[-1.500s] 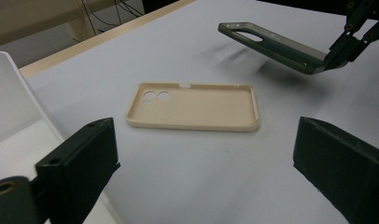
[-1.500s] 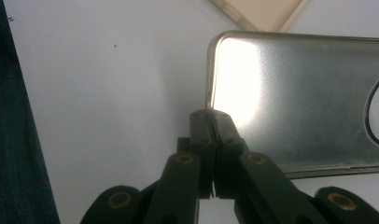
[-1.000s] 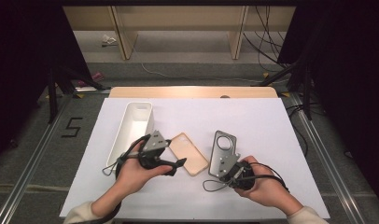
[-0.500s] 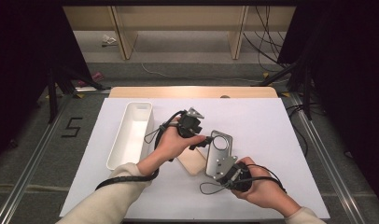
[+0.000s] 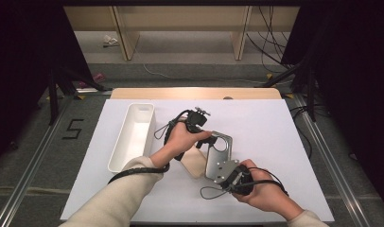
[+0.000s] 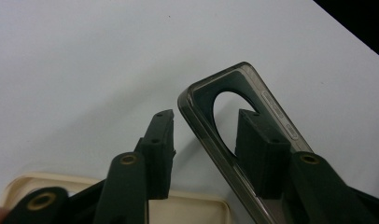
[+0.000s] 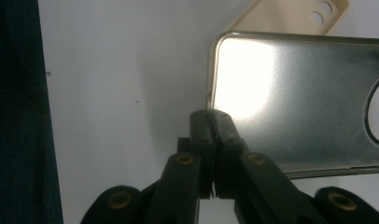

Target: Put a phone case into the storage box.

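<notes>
A grey translucent phone case (image 5: 220,149) with a round camera hole is tilted up off the white table. My right gripper (image 5: 222,169) holds its near end, and in the right gripper view the jaws (image 7: 214,127) are shut on the rim beside the corner of the shiny case (image 7: 290,93). My left gripper (image 5: 206,137) reaches the far end from the left. It stands open (image 6: 204,126), with the case's side wall (image 6: 201,91) between the jaws and one jaw showing through the hole. A beige phone case (image 5: 195,163) (image 6: 192,207) (image 7: 281,18) lies flat beside it.
A long white tray (image 5: 119,151) lies left of centre on the table. A wooden board edge (image 5: 195,92) runs along the table's far side. Cables trail from both grippers. A dark sleeve (image 7: 15,116) fills the left of the right gripper view.
My left gripper left the beige case, swung up and right, and now straddles the grey case's far end. The right gripper has raised the grey case.
</notes>
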`<action>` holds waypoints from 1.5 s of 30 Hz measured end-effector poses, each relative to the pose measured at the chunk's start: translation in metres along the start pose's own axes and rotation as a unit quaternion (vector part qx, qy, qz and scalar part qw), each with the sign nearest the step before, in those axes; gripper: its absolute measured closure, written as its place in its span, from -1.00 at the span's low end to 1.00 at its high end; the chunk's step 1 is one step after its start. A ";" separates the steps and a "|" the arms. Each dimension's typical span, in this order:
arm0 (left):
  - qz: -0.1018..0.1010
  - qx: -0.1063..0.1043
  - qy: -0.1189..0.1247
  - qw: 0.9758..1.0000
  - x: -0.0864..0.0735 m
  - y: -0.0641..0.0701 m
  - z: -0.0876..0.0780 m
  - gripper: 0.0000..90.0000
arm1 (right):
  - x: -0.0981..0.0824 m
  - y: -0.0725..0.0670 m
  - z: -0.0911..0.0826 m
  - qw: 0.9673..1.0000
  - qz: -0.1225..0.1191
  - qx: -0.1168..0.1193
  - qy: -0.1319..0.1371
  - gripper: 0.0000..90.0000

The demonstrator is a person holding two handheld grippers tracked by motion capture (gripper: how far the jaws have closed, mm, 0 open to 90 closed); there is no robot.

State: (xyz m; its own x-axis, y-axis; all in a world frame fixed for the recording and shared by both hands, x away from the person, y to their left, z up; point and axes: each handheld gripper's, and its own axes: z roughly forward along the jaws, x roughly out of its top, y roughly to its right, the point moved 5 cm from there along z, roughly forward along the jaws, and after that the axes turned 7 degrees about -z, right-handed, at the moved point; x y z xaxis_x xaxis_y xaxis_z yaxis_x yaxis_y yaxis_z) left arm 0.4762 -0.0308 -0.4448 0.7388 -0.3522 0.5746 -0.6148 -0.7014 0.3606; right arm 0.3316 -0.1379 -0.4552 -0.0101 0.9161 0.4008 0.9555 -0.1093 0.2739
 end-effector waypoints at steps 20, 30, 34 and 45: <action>-0.058 -0.057 0.049 0.995 0.005 0.016 -0.010 0.76 | 0.000 -0.003 0.013 1.000 -0.011 0.007 -0.020 0.99; 0.003 -0.079 0.095 0.992 0.012 0.040 -0.024 0.83 | -0.002 0.004 0.015 1.000 0.009 -0.011 -0.002 0.55; 0.035 -0.059 0.119 0.991 0.016 0.040 -0.029 0.83 | -0.001 0.009 0.014 0.999 0.024 -0.031 0.026 0.21; 0.062 -0.034 0.169 0.983 0.019 0.025 -0.053 0.83 | -0.009 0.022 0.005 0.988 0.123 -0.051 0.078 -0.35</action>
State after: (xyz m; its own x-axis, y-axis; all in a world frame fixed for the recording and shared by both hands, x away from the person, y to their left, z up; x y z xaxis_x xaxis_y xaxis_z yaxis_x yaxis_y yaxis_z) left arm 0.4602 -0.0219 -0.3858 0.5303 -0.1977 0.8244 -0.7196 -0.6192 0.3144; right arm 0.3541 -0.1462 -0.4571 0.1655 0.7875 0.5936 0.8999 -0.3669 0.2358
